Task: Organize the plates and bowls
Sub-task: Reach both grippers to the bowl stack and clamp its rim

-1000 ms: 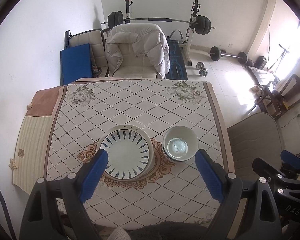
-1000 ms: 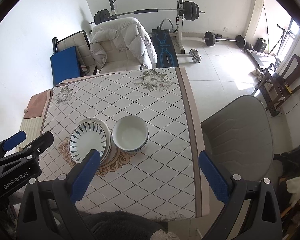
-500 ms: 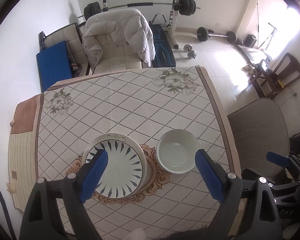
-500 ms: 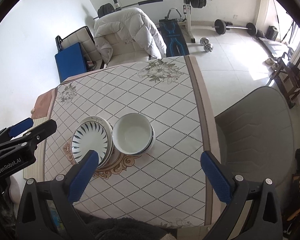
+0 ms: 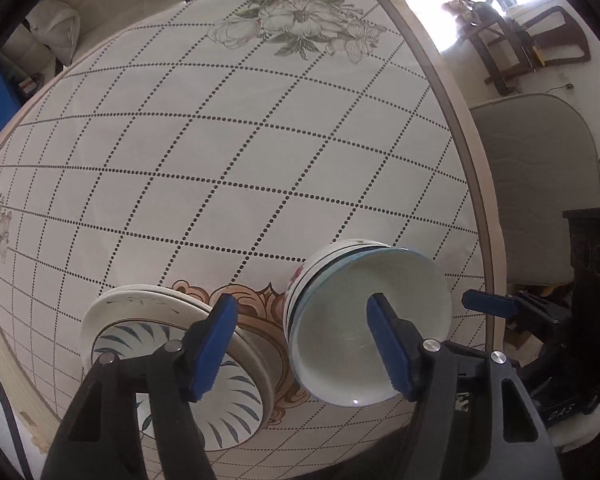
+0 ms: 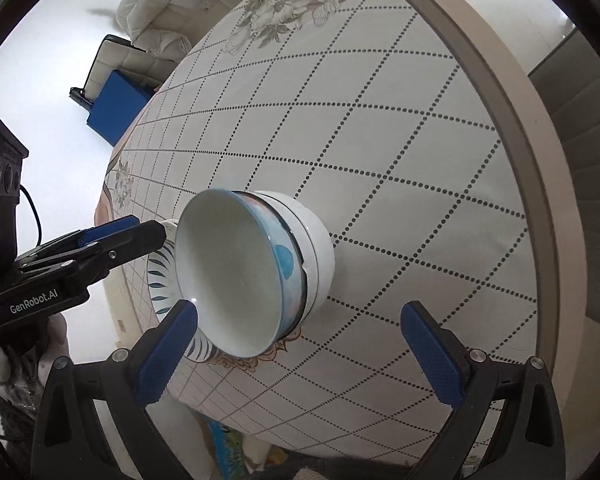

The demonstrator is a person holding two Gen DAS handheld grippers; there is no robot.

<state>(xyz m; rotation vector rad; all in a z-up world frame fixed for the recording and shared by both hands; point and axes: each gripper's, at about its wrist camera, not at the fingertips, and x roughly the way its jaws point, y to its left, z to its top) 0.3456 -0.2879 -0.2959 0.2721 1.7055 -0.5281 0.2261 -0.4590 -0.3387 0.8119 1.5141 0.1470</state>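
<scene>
White porcelain is filling both my views: a stack of bowls (image 5: 364, 320) is sitting on the patterned tablecloth (image 5: 236, 152), near its close edge, with a stack of plates (image 5: 172, 360) just beside it on the left. The top plate is showing blue leaf strokes around its well; the top bowl is plain inside, with blue marks on its outer wall in the right wrist view (image 6: 236, 280).

I am holding my left gripper (image 5: 300, 344) low over the gap between the two stacks, its blue pads parted and gripping nothing; one pad is hanging over the plates' rim, the other over the bowl's mouth.

I am keeping my right gripper (image 6: 300, 352) wide open and empty, with the bowls between its fingers from the near side. A grey chair (image 5: 540, 184) is standing beside the table's right edge.
</scene>
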